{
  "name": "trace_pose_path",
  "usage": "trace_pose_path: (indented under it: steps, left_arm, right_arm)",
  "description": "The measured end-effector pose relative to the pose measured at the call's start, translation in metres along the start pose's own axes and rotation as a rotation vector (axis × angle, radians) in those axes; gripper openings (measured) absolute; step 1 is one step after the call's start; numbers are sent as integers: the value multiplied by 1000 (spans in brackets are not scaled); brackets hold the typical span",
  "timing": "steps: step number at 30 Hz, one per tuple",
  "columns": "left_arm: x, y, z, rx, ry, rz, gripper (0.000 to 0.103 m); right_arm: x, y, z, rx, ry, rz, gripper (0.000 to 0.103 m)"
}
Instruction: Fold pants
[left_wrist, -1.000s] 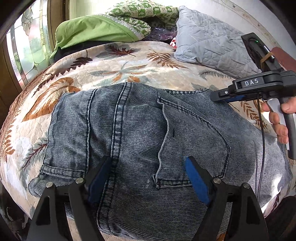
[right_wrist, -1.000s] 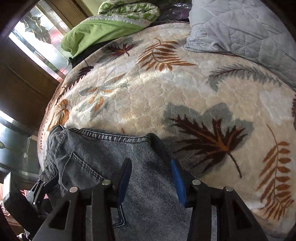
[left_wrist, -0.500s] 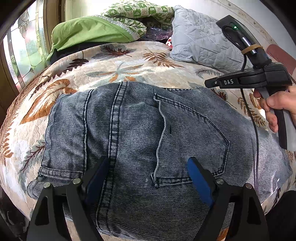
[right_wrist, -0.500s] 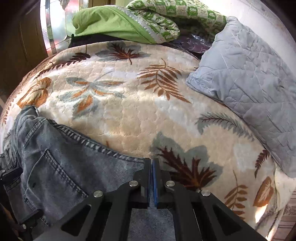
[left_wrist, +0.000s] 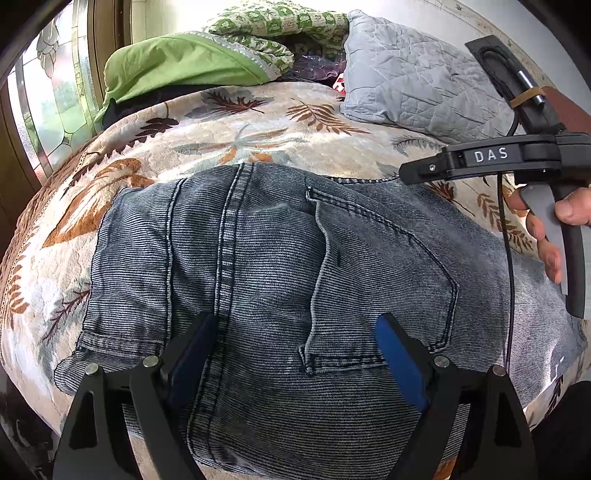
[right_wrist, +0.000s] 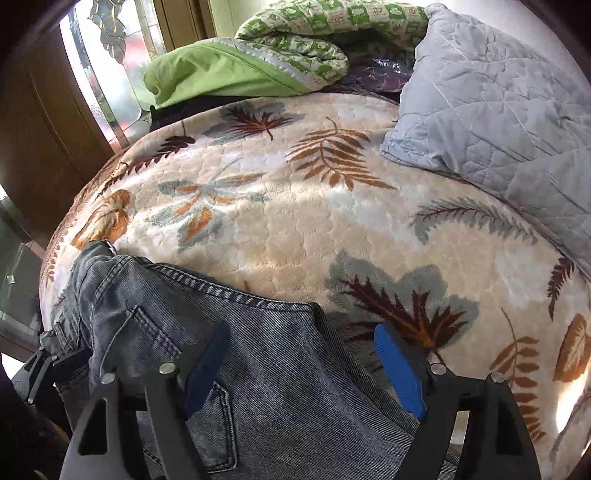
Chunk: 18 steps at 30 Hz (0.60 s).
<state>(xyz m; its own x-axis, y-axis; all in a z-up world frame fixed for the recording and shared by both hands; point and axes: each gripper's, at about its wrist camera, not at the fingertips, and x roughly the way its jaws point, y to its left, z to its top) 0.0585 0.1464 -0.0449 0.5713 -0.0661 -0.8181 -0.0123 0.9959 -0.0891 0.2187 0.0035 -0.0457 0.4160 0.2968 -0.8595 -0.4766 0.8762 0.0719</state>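
We find the pants (left_wrist: 280, 280) folded flat on the bed (right_wrist: 295, 229), directly under the left claw (left_wrist: 295, 354), which hangs released above the seam and back pocket, gripping nothing. The right claw (right_wrist: 303, 365) is opening over the pants' far corner, its blue pads clear of the cloth. The denim is ribbed grey-blue with stitched seams, the bedspread plush with a leaf print; the pants' near edge is cut off behind both claws.
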Motion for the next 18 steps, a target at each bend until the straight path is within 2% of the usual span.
trace_pose_path:
  steps: [2, 4, 5, 6, 7, 10, 14, 17, 18]
  left_arm:
    - [1, 0, 1, -2, 0, -3, 88]
    - [1, 0, 1, -3, 1, -4, 89]
    - [1, 0, 1, -1, 1, -3, 89]
    - [2, 0, 1, 1, 1, -2, 89]
    - [2, -1, 1, 2, 1, -1, 89]
    - [2, -1, 1, 2, 2, 0, 89]
    - [3, -2, 1, 3, 3, 6, 89]
    - [3, -4, 0, 14, 2, 18, 89]
    - [3, -5, 0, 18, 1, 22, 89]
  right_arm:
    - [14, -2, -2, 19, 49, 40, 63]
    - [26, 0, -3, 9, 88, 37, 26]
    - [29, 3, -4, -9, 99, 30, 23]
    - [31, 7, -5, -34, 102, 18, 12]
    - [30, 10, -4, -61, 97, -5, 7]
    - [26, 19, 1, -127, 55, -128, 3]
    - [36, 19, 1, -135, 69, -158, 4]
    - [31, 12, -3, -95, 44, -130, 12]
    - [23, 6, -5, -55, 30, -123, 21]
